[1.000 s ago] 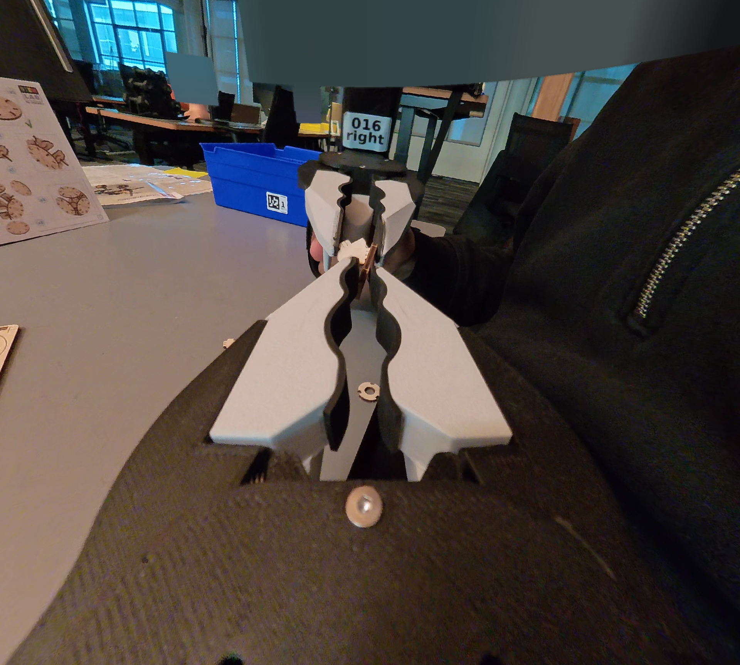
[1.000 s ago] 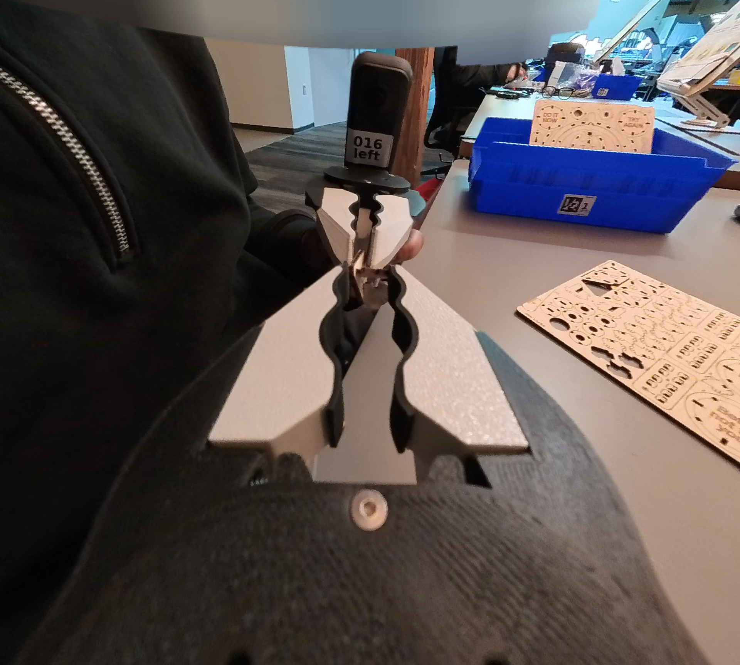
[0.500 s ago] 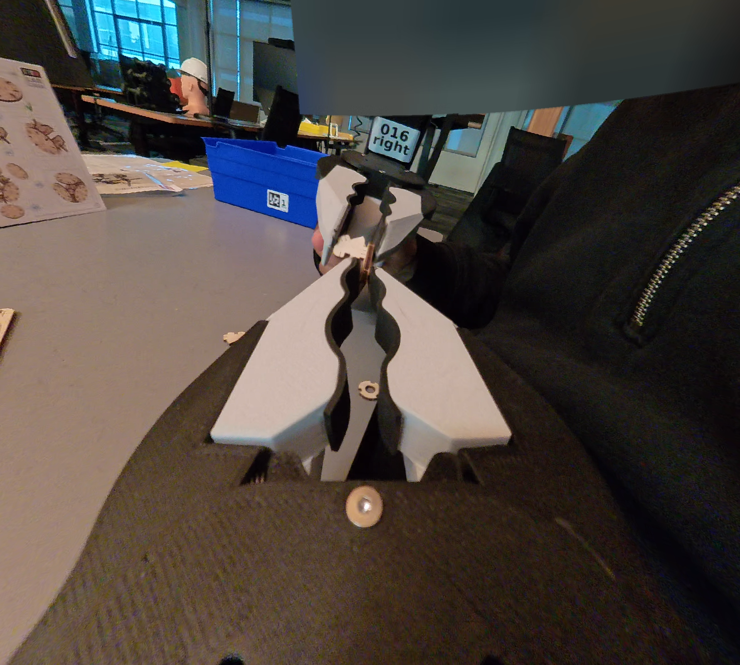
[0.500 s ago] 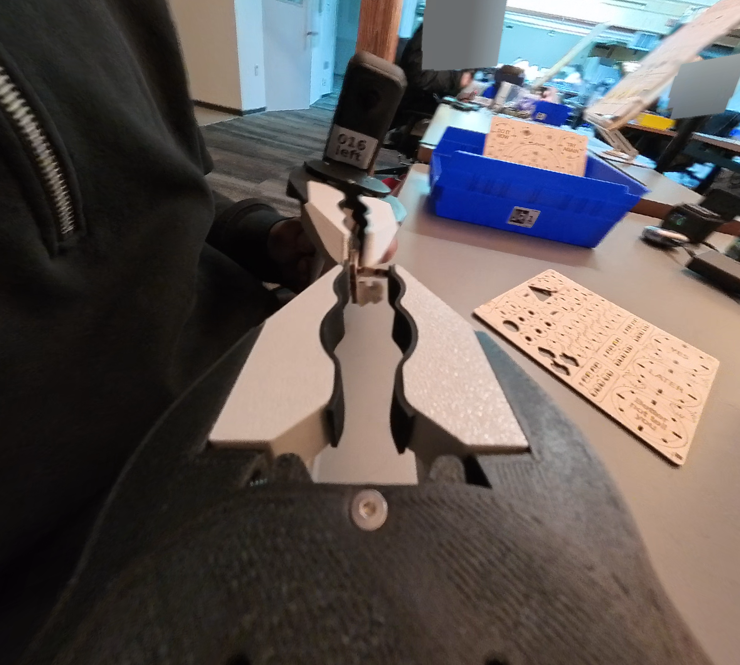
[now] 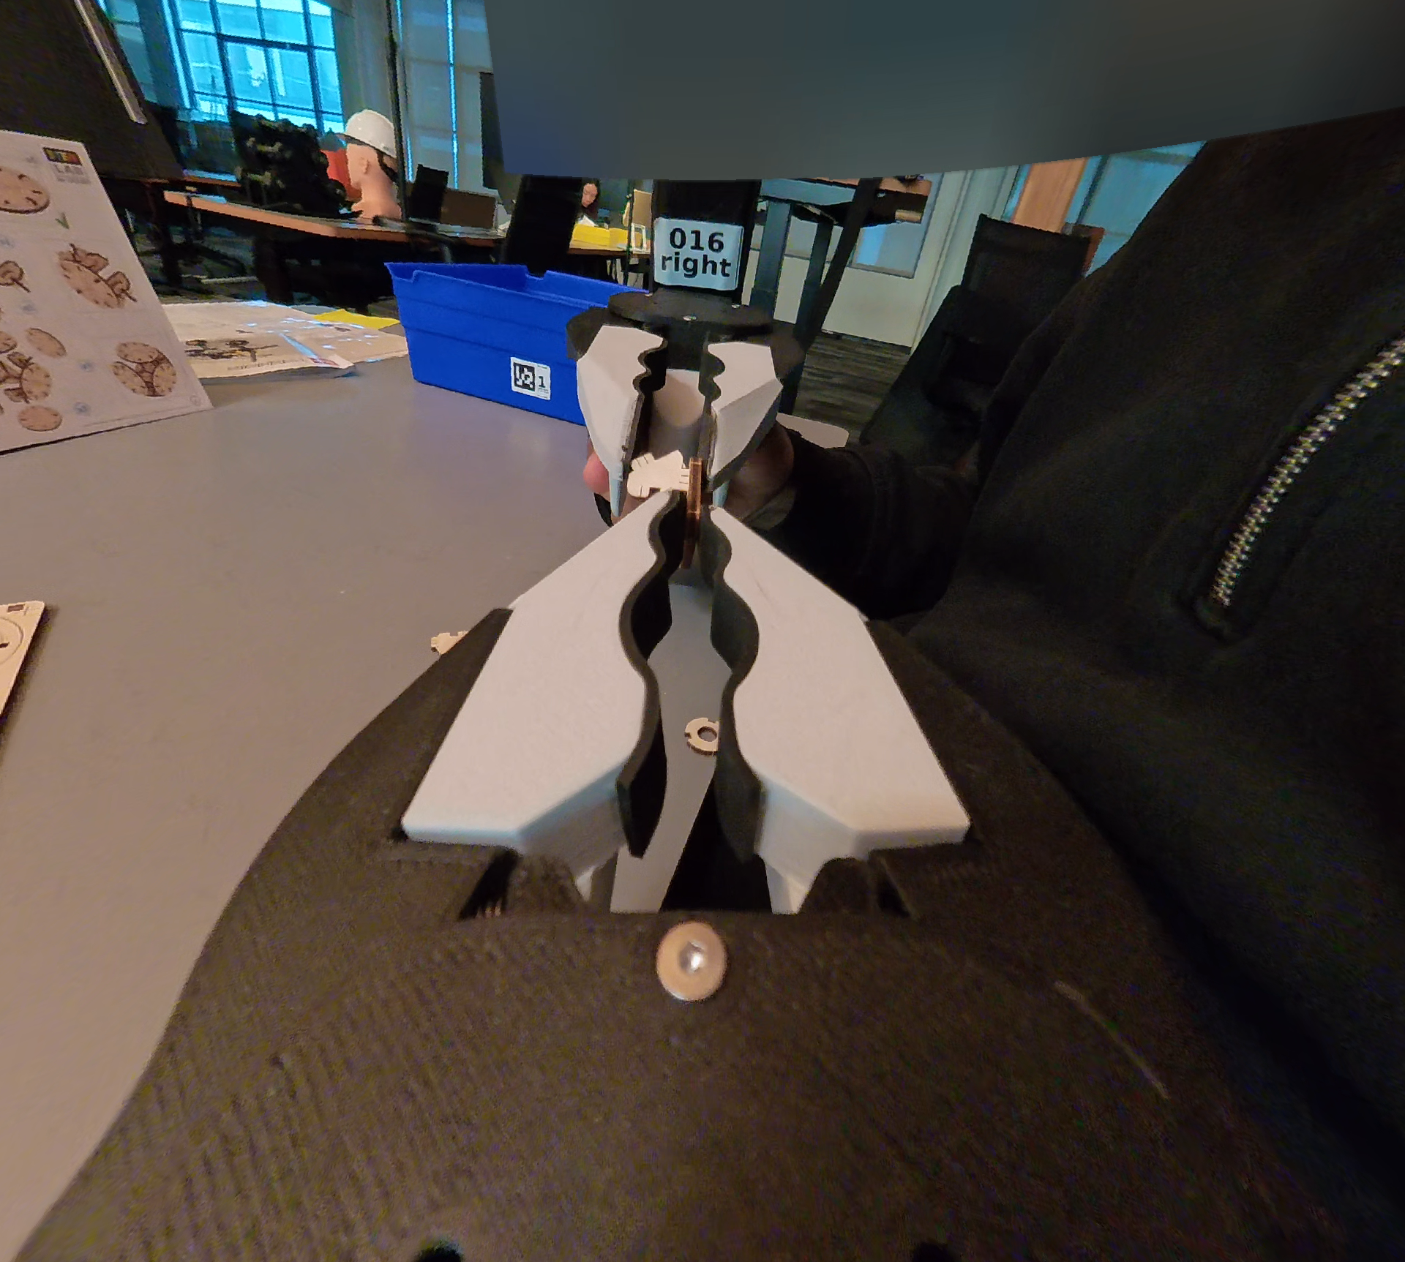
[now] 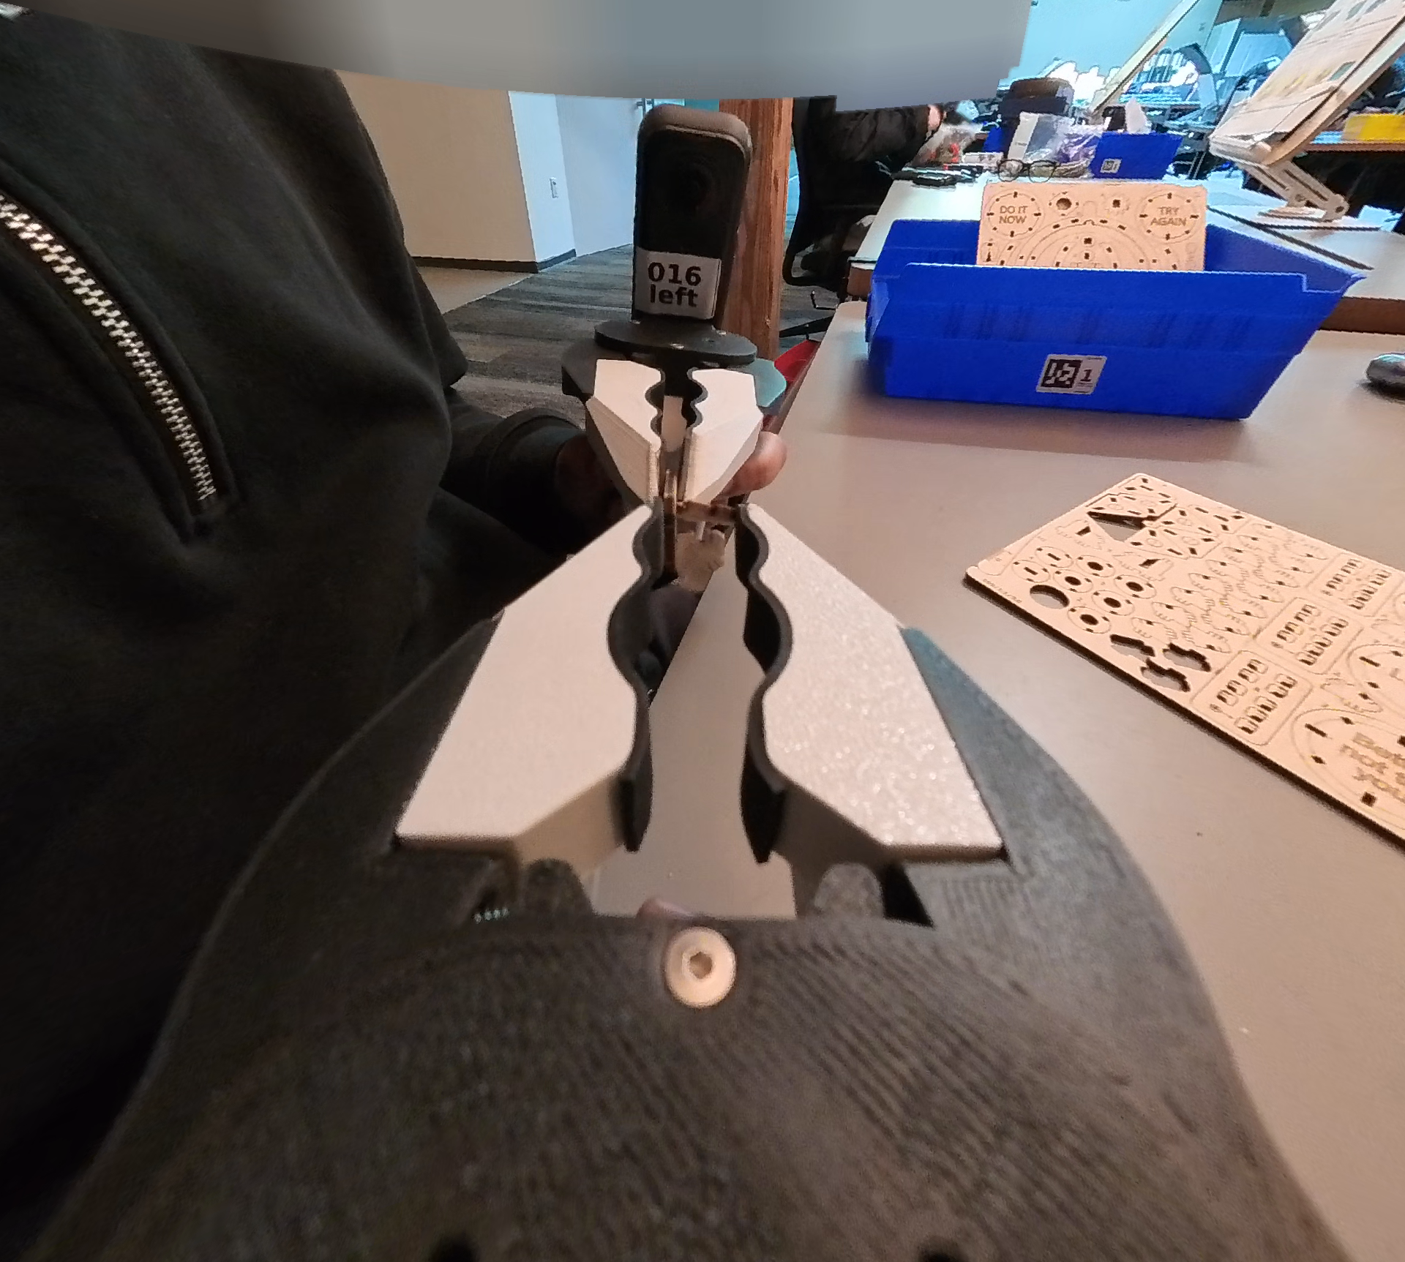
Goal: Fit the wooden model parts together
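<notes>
Starts with the left wrist view. Shows the left gripper just above the middle, shut tight on a thin brown wooden disc, seen edge-on and standing upright. Shows the right gripper straight across at 12 o'clock, tip to tip with the left one, closed on a small pale wooden piece with little teeth. Puts the end of that pale piece right against the flat side of the disc, so touching; cannot tell how far pushed in. Finds a tiny wooden ring down on the grey table toward 6 o'clock, and another tiny wooden bit at 9 o'clock. Has a blue bin at 11 o'clock, a picture sheet at 10 o'clock, and a dark jacket at 3 o'clock. Moves on to the right wrist view. Looks along the right fingers, pinching the pale piece crosswise near the middle, with the disc edge-on beside it at 9 o'clock, clamped in the left fingers at 12 o'clock. Shows a flat wooden sheet with cut-out shapes lying at 3 o'clock, several holes already bare. Shows a wooden board standing in the bin at 1 o'clock.
</notes>
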A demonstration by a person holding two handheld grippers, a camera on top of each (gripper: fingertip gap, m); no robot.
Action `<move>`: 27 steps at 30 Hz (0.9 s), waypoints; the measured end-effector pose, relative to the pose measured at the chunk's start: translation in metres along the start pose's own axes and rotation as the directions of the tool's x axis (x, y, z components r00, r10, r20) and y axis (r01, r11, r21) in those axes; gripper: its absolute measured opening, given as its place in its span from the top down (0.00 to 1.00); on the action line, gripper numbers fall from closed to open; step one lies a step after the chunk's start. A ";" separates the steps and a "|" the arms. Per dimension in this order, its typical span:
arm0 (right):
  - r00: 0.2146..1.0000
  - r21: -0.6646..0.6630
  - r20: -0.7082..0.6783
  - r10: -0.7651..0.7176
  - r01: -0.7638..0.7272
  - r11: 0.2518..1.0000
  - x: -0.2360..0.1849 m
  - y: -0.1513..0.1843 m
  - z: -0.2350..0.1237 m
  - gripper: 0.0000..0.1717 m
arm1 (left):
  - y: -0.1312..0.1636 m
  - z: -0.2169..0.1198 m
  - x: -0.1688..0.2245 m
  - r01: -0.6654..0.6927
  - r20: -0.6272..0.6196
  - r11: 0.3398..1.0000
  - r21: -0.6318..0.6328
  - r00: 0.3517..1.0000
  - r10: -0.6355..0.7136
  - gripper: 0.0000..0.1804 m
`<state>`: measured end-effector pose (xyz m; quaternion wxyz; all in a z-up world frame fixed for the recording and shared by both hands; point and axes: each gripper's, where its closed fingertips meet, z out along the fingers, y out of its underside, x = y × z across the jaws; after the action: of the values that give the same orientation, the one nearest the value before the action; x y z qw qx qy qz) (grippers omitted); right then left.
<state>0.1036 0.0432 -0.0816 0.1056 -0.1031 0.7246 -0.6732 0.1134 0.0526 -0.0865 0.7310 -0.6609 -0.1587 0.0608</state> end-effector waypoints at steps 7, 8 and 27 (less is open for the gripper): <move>0.996 -0.021 -0.026 -0.082 0.081 0.996 -0.002 0.002 -0.002 0.91 | 0.003 0.002 0.002 0.018 -0.016 1.000 -0.012 1.000 -0.019 1.00; 0.996 -0.023 -0.024 -0.089 0.088 0.996 -0.003 0.002 -0.003 0.91 | 0.003 0.002 0.002 0.021 -0.020 1.000 -0.015 1.000 -0.021 0.99; 0.996 0.007 0.071 -0.060 0.060 0.998 -0.018 -0.004 -0.001 0.92 | -0.001 0.007 0.012 -0.048 -0.008 0.999 -0.019 0.999 0.047 0.89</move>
<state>0.1207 0.0496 -0.0776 0.1113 -0.1482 0.7154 -0.6737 0.1221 0.0629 -0.0834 0.7236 -0.6716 -0.1409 0.0742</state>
